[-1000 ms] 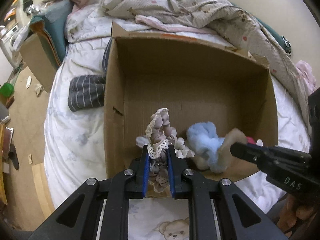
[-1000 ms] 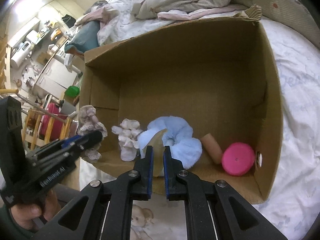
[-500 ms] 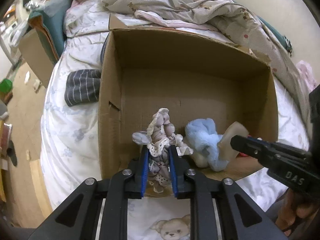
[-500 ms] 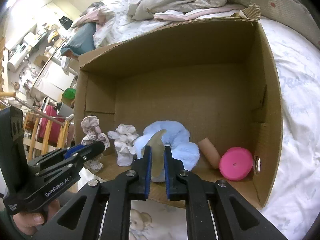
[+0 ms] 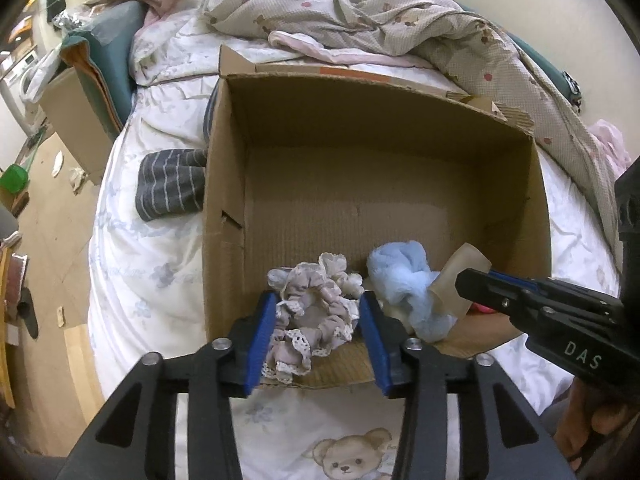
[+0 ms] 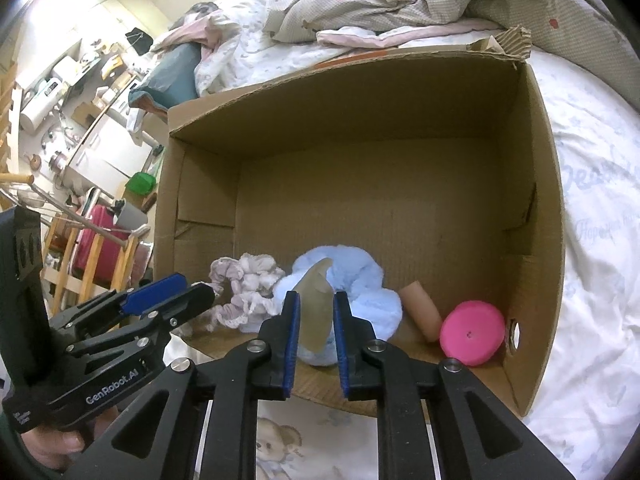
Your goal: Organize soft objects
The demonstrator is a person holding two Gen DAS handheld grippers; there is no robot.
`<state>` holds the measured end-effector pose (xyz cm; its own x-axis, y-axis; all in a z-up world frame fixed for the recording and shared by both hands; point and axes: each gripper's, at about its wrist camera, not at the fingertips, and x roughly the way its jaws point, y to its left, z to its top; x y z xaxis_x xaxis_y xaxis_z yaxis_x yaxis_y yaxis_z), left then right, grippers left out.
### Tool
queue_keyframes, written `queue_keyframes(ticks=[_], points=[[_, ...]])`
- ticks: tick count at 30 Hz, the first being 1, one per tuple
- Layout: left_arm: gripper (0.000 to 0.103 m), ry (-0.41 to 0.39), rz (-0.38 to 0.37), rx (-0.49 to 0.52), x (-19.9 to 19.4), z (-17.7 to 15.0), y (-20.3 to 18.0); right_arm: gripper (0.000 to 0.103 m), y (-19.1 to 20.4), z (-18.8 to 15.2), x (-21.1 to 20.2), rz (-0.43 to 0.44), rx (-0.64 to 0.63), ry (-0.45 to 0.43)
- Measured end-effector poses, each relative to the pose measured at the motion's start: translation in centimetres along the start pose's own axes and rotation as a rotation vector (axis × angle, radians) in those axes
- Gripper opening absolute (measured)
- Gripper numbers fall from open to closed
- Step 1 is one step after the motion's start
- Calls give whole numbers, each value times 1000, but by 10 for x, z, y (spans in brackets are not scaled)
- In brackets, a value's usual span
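An open cardboard box (image 5: pixel 224 184) (image 6: pixel 536 208) lies on the bed. My left gripper (image 5: pixel 318 322) is open, its blue pads on either side of a mauve lace-trimmed scrunchie (image 5: pixel 312 316) resting at the box's near edge; the scrunchie also shows in the right wrist view (image 6: pixel 246 292). My right gripper (image 6: pixel 314 322) is open around a beige translucent soft piece (image 6: pixel 316 312) (image 5: pixel 460 276), which leans on a fluffy light-blue scrunchie (image 6: pixel 352 280) (image 5: pixel 404 276). A beige tube (image 6: pixel 420 308) and a pink disc (image 6: pixel 472 328) lie at the box's right.
A grey striped cloth (image 5: pixel 168 184) lies left of the box on the white sheet (image 5: pixel 144 260). A crumpled beige blanket (image 5: pixel 400 28) is heaped behind the box. The floor and furniture lie off the bed's left edge (image 6: pixel 80 120).
Both grippers have opened. The mauve scrunchie has spread out between the left pads at the box's edge. The beige piece now stands loose between the right pads.
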<state>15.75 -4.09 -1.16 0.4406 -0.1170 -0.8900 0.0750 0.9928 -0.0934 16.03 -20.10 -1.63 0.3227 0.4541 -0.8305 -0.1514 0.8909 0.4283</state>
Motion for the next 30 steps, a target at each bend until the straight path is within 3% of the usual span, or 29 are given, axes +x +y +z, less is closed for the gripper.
queue_keyframes(ticks=[7,8,9,11,18,22,23,25,30], points=[[45,-41,15,-8,-13,1,2,27,-1,2,-10,-6,17,-39],[45,-48,17,-13,-16,1,4,34,-1,3,-14,-4,23,-56],[45,-58,17,-21,-20,0,5,48,-2,4,-18,2,31,-72],[45,-71,22,-32,-27,-1,8,67,-3,5,-28,18,46,-113],[48,-128,22,-79,-58,-11,18,71,6,-5,-69,-20,23,-215],[73,-193,29,-70,-82,-21,18,80,21,-17,-95,-72,-40,-280],[82,-210,31,-64,-88,-24,17,87,25,-22,-100,-87,-54,-290],[88,-242,33,-60,-102,-31,15,100,33,-30,-105,-124,-74,-296],[102,-281,45,-32,-124,-53,12,103,45,-59,-116,-176,-87,-311]])
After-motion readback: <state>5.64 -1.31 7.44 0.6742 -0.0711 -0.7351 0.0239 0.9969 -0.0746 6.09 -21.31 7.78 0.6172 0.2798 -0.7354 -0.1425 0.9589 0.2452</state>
